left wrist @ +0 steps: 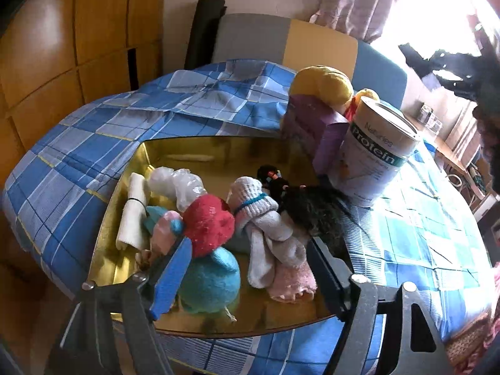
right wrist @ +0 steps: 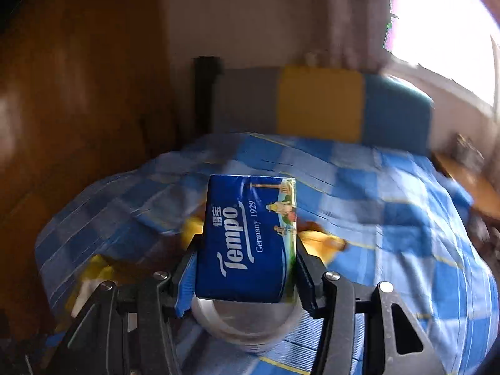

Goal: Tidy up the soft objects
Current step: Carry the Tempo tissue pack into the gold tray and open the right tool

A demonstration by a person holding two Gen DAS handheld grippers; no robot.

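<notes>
A bed with a blue checked cover [left wrist: 93,143] is carrying a gold tray [left wrist: 125,193]; beside the tray, a protein tin [left wrist: 375,156] and a doll [left wrist: 315,106] are standing.

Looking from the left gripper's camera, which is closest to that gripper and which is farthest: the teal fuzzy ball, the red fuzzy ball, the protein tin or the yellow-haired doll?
From the left gripper:
1. Teal fuzzy ball, between its fingers.
2. Red fuzzy ball, just behind, mid-tray.
3. Protein tin, right, beyond the tray.
4. Yellow-haired doll, behind the tin.

1 tray [left wrist: 103,234], 1 protein can [left wrist: 375,153], 1 doll [left wrist: 318,106], 1 Tempo tissue pack [right wrist: 247,240], 2 claws.
</notes>
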